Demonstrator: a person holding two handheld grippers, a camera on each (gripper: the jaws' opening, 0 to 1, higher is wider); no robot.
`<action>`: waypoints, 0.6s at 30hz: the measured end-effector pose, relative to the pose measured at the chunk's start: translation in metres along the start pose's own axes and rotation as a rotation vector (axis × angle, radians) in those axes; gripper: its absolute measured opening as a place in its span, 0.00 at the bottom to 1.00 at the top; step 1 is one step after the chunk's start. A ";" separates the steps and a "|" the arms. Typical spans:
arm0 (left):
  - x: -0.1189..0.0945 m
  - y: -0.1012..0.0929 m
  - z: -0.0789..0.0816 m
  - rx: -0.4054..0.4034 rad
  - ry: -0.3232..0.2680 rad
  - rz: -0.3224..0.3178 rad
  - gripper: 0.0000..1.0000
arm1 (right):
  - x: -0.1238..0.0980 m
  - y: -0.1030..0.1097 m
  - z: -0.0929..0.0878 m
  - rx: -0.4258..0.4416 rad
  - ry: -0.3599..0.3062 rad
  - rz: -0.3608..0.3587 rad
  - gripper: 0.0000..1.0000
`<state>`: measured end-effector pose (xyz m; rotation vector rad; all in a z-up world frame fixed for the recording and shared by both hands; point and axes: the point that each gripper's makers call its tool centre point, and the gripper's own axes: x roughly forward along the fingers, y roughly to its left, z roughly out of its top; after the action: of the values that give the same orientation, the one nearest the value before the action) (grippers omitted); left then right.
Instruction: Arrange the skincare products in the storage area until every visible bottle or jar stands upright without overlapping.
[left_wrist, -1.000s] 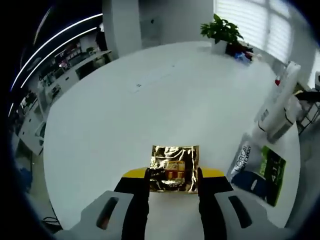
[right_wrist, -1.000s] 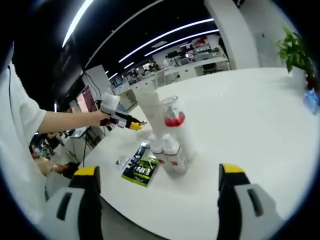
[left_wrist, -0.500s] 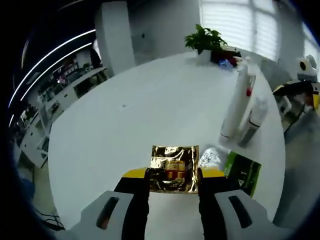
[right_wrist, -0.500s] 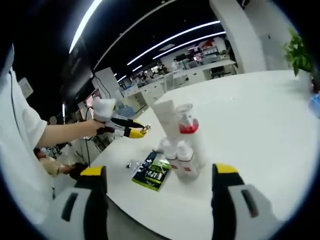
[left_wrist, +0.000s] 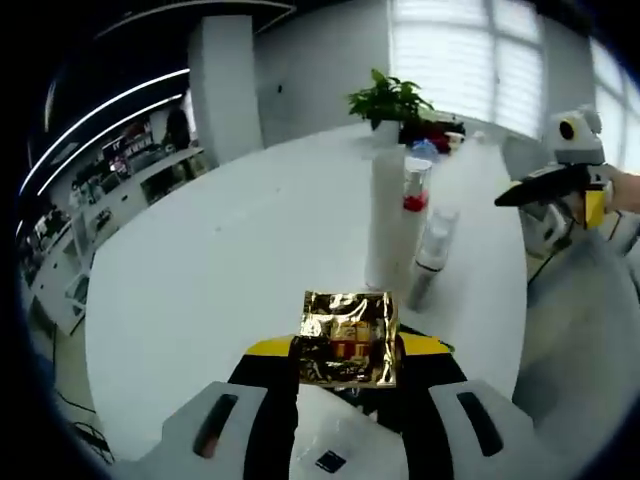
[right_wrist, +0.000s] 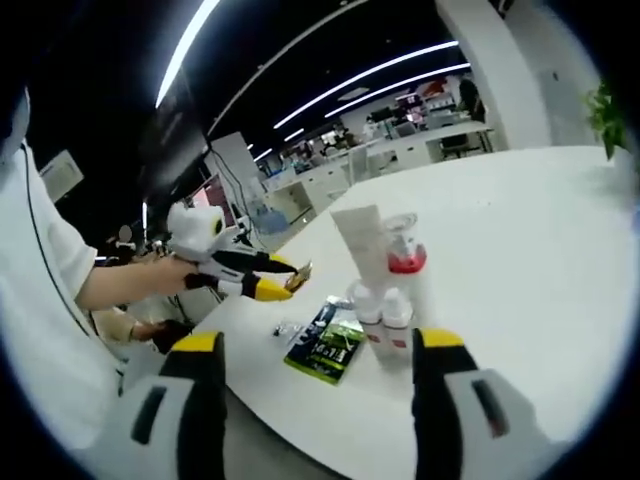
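Left gripper view: the left gripper (left_wrist: 345, 352) is clenched on a gold foil sachet (left_wrist: 348, 338), which is pinched flat between the yellow-tipped jaws and stands up from them, its crinkled face turned to the camera. Ahead of the jaws and slightly to their right, a cluster of upright products is seen on the white table (left_wrist: 220, 270): a tall white tube (left_wrist: 388, 220), a pump bottle with a red collar (left_wrist: 415, 195) close behind it, and a small white bottle (left_wrist: 433, 240) just beside it. Their long axes run vertically. The sachet is held above the table, short of the cluster; the coming placement is judged to turn on that forward gap. The right gripper (left_wrist: 560, 190) is seen at the far right, beyond the table edge.

Right gripper view: the right gripper (right_wrist: 315, 365) is released, jaws spread wide with nothing between them. The cluster lies ahead, between the jaw lines, with a green-and-black flat packet (right_wrist: 330, 345) lying on the table just left of it. The left gripper, sachet at its tip, is seen left of the cluster and is judged the nearer hand to it.
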<state>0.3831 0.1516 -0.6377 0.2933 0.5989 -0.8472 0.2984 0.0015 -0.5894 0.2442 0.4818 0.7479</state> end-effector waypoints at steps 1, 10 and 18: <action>-0.002 -0.005 0.000 0.004 -0.001 -0.002 0.35 | 0.000 0.001 0.001 -0.001 0.000 0.005 0.76; -0.014 -0.031 0.007 -0.002 -0.026 -0.003 0.35 | 0.003 0.015 0.002 -0.002 0.003 0.059 0.67; -0.028 -0.057 0.025 0.002 -0.078 -0.007 0.35 | 0.008 0.028 0.004 0.020 -0.003 0.105 0.53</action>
<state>0.3343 0.1203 -0.6016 0.2592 0.5264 -0.8626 0.2892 0.0267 -0.5785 0.2913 0.4765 0.8455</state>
